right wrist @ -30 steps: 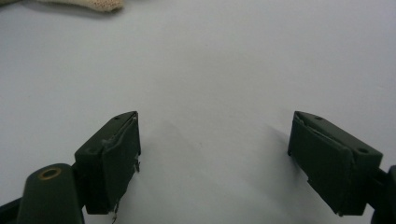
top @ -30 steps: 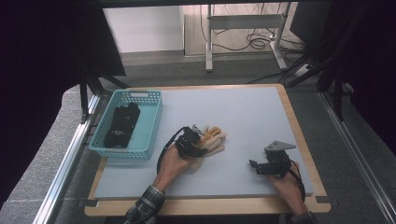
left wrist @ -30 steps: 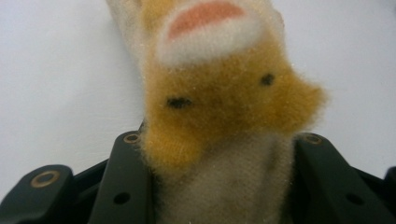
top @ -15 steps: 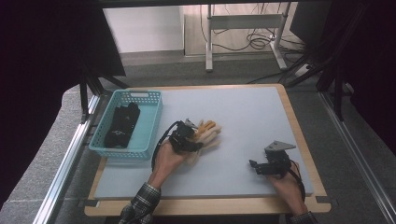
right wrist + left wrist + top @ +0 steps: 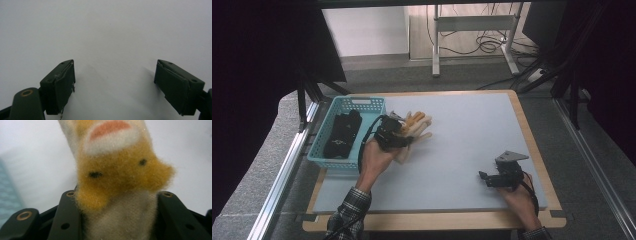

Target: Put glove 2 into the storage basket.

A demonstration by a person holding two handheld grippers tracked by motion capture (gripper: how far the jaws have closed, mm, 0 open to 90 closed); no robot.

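Left gripper jaws clamp the plush toy; right gripper jaws stand apart at 5 o'clock; no writing is legible.

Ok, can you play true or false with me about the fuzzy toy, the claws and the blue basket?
1. The left claw is shut on the fuzzy toy. True.
2. The right claw is holding a toy too. False: its jaws stand open with nothing between them.
3. The blue basket has dark things in it. True.
4. The fuzzy toy is inside the basket. False: it is beside the basket, over the grey table.
5. The toy is green. False: it is orange and cream.
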